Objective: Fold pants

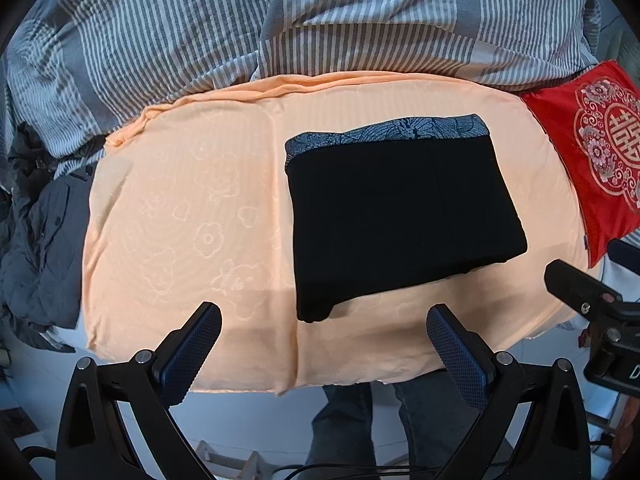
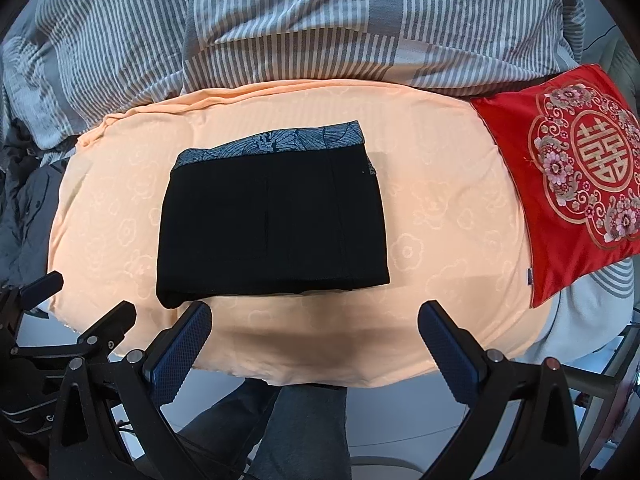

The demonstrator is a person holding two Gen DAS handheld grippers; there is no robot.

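Pants folded into a flat packet; both your grippers hang spread and empty at the near edge.

The black pants (image 1: 404, 216) lie on the peach sheet (image 1: 180, 208), patterned waistband (image 1: 400, 128) at the far side, long axis running roughly 9 to 3 o'clock. From your left gripper (image 1: 324, 332) the packet sits at about 1 o'clock, its near corner just beyond the fingers; from your right gripper (image 2: 316, 328) it lies at 11 o'clock, its near edge close to the left pad (image 2: 188, 344). Both are close; I judge neither clearly nearer. Fingers on both stand wide apart, holding nothing. The black cloth swallows detail: how many layers there are, and whether the near edge is fold or loose hem, you cannot tell. A red cushion (image 2: 568, 196) lies at 2 o'clock, apart from the pants.
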